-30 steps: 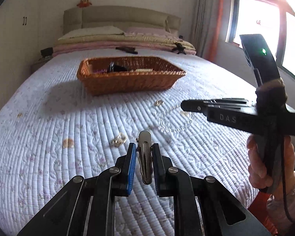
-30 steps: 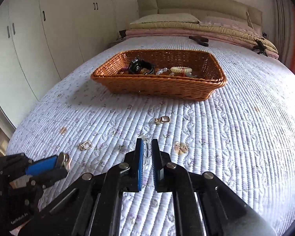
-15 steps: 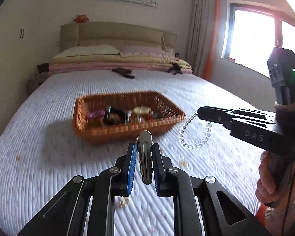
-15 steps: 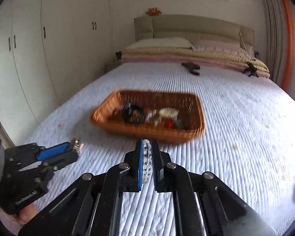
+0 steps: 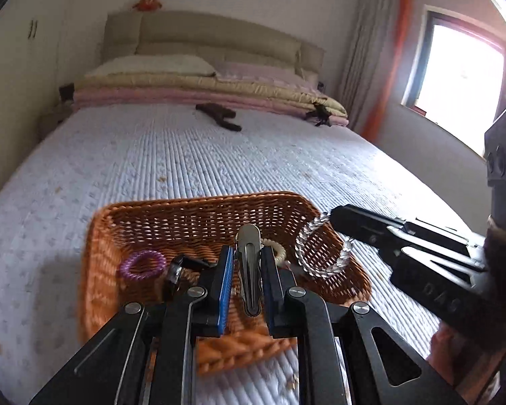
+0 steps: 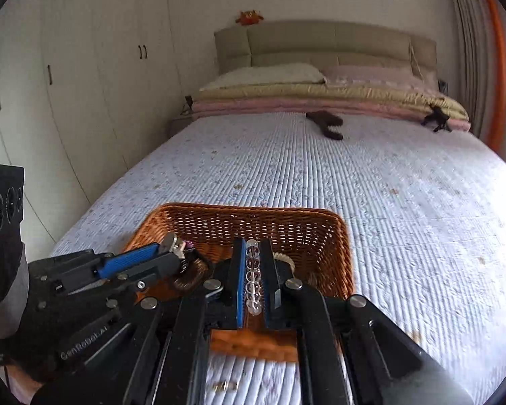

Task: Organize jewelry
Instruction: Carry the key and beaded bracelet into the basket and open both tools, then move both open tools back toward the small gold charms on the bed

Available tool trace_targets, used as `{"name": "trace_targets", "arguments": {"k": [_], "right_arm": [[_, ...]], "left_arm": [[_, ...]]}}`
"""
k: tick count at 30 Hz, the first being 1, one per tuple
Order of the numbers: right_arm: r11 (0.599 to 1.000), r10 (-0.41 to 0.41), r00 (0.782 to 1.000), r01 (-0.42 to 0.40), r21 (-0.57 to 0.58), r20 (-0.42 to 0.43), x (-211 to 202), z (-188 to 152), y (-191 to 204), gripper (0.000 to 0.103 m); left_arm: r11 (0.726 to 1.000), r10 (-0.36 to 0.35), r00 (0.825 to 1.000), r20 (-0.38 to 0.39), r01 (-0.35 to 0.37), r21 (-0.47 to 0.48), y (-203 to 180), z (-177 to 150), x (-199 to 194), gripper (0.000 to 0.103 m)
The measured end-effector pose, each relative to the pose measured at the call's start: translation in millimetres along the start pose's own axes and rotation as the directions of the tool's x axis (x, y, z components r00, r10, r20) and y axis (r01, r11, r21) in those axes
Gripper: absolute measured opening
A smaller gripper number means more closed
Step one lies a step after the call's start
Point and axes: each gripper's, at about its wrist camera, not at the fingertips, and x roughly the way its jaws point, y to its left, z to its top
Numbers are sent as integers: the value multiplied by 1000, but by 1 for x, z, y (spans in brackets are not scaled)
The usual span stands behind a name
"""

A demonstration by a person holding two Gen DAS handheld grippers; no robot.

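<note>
My left gripper (image 5: 248, 263) is shut on a silver hair clip (image 5: 249, 270) and holds it over the wicker basket (image 5: 199, 222). My right gripper (image 6: 252, 270) is shut on a clear bead bracelet (image 6: 253, 280), which hangs in a loop (image 5: 320, 253) over the basket's right side in the left wrist view. The basket (image 6: 253, 219) holds a purple coil hair tie (image 5: 141, 265), a cream bead bracelet (image 5: 276, 249) and dark pieces. The left gripper also shows in the right wrist view (image 6: 172, 253).
The basket stands on a quilted white bedspread (image 6: 404, 219). A small gold piece (image 6: 224, 385) lies on the quilt in front of the basket. A dark object (image 6: 327, 123) lies near the folded blankets (image 6: 320, 96) at the head. Wardrobes (image 6: 67, 101) stand left, a window (image 5: 462, 81) right.
Both grippers have moved forward from above the quilt to over the basket, carrying the hair clip and the bead bracelet. The basket now sits directly under the fingertips.
</note>
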Motion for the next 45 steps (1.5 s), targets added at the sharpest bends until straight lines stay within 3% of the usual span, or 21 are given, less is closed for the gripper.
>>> {"name": "trace_targets", "arguments": {"k": [4, 13, 17, 22, 23, 24, 25, 27, 30, 38, 45], "right_arm": [[999, 11, 999, -9, 47, -41, 37, 3, -16, 10], [998, 24, 983, -13, 65, -181, 79, -10, -26, 10], [998, 17, 984, -7, 57, -179, 80, -14, -20, 10], [997, 38, 983, -25, 73, -179, 81, -16, -24, 10], [997, 42, 984, -30, 73, -175, 80, -17, -24, 11], [997, 43, 984, -31, 72, -170, 79, -17, -24, 17], [997, 43, 986, -32, 72, -161, 77, -18, -24, 29], [996, 34, 991, -24, 82, -129, 70, -17, -28, 37], [993, 49, 995, -39, 111, -91, 59, -13, -34, 48], [994, 27, 999, -24, 111, -19, 18, -12, -31, 49], [995, 20, 1000, -20, 98, 4, -29, -34, -18, 49]], "left_arm": [[999, 11, 999, -54, -13, -39, 11, 1, 35, 16], [999, 31, 992, -123, -35, -30, 9, -11, 57, 16], [998, 61, 992, -112, -63, -13, 6, -10, 54, 17], [999, 36, 993, -113, -38, -16, 8, -10, 53, 17], [999, 29, 993, -114, -31, -16, 8, -10, 51, 19], [999, 25, 993, -114, -28, -16, 7, -10, 50, 28], [999, 25, 994, -110, -27, -18, 6, -10, 47, 39], [999, 34, 996, -83, -36, -25, 7, -9, 41, 51], [999, 18, 998, -56, -20, -33, 9, -6, 29, 52], [999, 42, 999, 23, -41, -34, 9, -9, -29, 54], [995, 96, 991, 90, -93, -36, 6, -32, -92, 56]]}}
